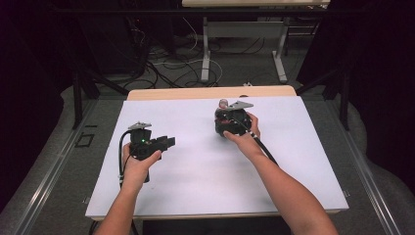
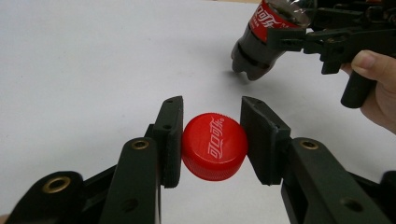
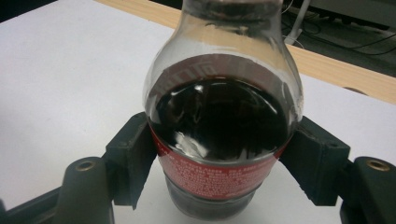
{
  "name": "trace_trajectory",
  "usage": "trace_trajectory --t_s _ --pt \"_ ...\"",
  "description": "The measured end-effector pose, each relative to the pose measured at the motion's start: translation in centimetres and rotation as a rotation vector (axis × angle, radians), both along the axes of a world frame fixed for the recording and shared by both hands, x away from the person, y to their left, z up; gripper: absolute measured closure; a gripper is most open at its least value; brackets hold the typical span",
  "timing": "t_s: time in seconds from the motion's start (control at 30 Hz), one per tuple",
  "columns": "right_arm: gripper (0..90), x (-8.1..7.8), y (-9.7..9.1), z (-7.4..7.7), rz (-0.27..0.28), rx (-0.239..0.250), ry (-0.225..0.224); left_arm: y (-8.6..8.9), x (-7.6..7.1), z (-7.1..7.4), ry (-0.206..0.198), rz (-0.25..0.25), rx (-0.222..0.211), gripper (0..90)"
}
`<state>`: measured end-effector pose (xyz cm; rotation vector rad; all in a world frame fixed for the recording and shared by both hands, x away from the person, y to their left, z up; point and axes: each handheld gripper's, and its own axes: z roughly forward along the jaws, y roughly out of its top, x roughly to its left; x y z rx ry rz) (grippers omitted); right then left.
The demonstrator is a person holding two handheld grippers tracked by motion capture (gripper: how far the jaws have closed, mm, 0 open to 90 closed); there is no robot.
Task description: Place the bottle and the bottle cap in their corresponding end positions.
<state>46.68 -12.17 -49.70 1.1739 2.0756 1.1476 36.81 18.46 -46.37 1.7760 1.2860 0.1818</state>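
Observation:
A red bottle cap (image 2: 215, 145) with white lettering sits between the pads of my left gripper (image 2: 211, 105), which is shut on its sides just above the white table cover (image 2: 93, 56). In the high view this left gripper (image 1: 169, 142) is at the table's left and points right. A cola bottle (image 3: 222, 116), with dark liquid and a red label, is clamped around its body by my right gripper (image 3: 226, 140). From the left gripper view the bottle (image 2: 261, 42) leans, its base close to the cover. The right gripper (image 1: 226, 117) is at centre back.
The white cover (image 1: 205, 176) spreads over most of the table, and a strip of bare wood (image 1: 210, 92) shows along the far edge. Beyond it are floor cables (image 1: 171, 66) and the legs of another table (image 1: 205, 54). Dark curtains flank both sides.

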Motion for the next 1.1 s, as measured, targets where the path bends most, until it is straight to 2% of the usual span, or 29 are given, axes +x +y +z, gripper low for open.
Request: trace_trajectory --t_s 0.07,0.27,0.37,0.43,0.67,0.7,0.8,0.87,0.93,1.1 --pt "29.8 0.1 0.2 -0.2 0.004 0.011 0.007 0.0 0.0 0.0 -0.002 0.003 -0.004 61.1" --pt "29.7 -0.1 1.2 -0.8 0.032 0.006 0.007 0.1 0.1 -0.1 0.004 0.000 -0.001 61.1" --pt "29.7 -0.3 1.5 -1.0 0.047 0.006 0.004 0.1 0.0 -0.1 -0.006 0.007 -0.004 61.1" --pt "29.7 -0.4 1.7 -1.0 0.056 -0.009 0.002 0.1 0.0 -0.1 -0.007 0.006 -0.006 61.1" --pt "29.6 -1.0 2.3 -1.4 0.078 0.002 0.005 0.1 0.0 -0.1 0.002 0.002 -0.002 61.2" --pt "29.6 -1.1 2.4 -1.5 0.081 0.004 0.018 0.1 0.0 -0.1 0.002 0.002 -0.002 61.1" --pt "29.5 -1.2 2.7 -2.1 0.089 -0.018 0.000 0.1 0.0 -0.1 0.003 0.002 -0.001 61.1" --pt "29.3 -1.4 2.6 -2.2 0.086 -0.013 -0.010 0.1 0.1 -0.1 -0.002 0.005 0.000 61.1" --pt "29.0 -1.4 2.6 -2.2 0.081 -0.003 -0.001 -0.1 0.1 -0.2 -0.012 0.016 -0.007 61.1" --pt "28.3 -1.4 2.6 -2.2 0.075 -0.001 0.003 -0.1 0.1 -0.3 0.005 0.003 0.007 61.1"
